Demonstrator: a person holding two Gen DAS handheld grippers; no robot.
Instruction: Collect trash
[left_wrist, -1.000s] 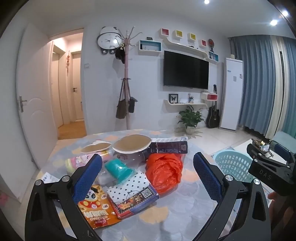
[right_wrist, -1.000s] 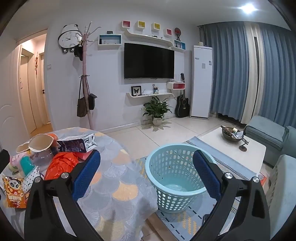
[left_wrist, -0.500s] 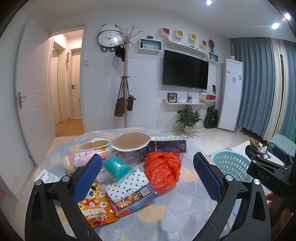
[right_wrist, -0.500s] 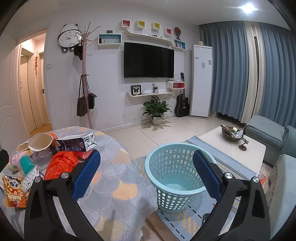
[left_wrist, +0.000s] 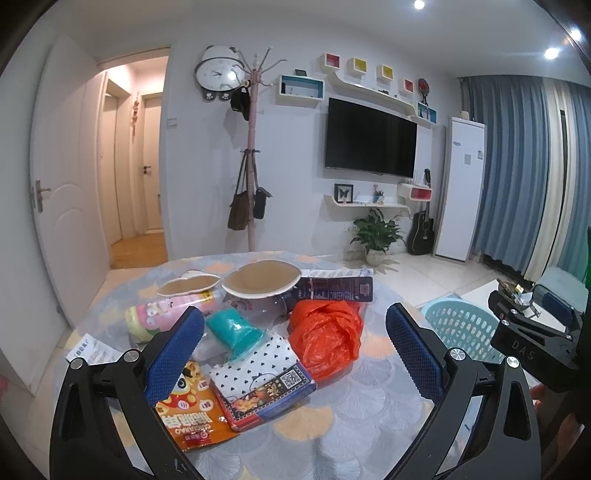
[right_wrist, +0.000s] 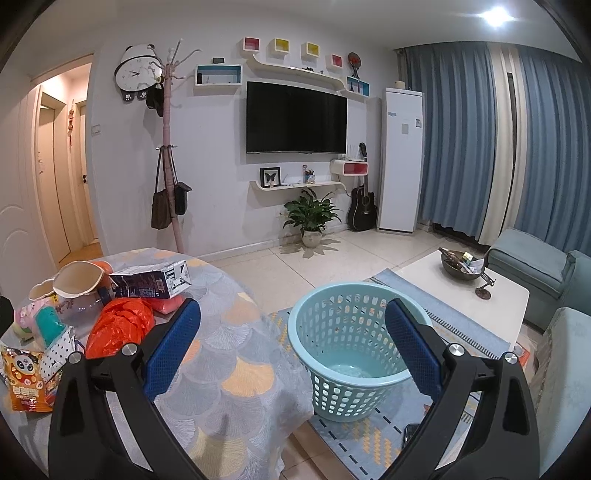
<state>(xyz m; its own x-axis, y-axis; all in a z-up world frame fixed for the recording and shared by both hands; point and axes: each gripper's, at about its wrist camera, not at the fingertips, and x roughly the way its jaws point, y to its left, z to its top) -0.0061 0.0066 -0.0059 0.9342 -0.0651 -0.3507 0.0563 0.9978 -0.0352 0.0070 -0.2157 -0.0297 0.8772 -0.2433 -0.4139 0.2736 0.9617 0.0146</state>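
Left gripper (left_wrist: 295, 350) spread wide, empty, above trash pile on table (left_wrist: 369, 402). Right gripper (right_wrist: 293, 343) likewise wide, empty, facing basket (right_wrist: 354, 332) on floor beside table. Basket bare inside: nothing collected yet. Pile: crinkled orange plastic bag (left_wrist: 327, 338), glossy snack packet (left_wrist: 194, 417), dotted pouch (left_wrist: 258, 373), dark carton (left_wrist: 334, 288), paper bowls (left_wrist: 260, 280).

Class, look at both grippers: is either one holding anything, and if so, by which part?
Nothing is held. The left gripper and the right gripper are both open and empty.
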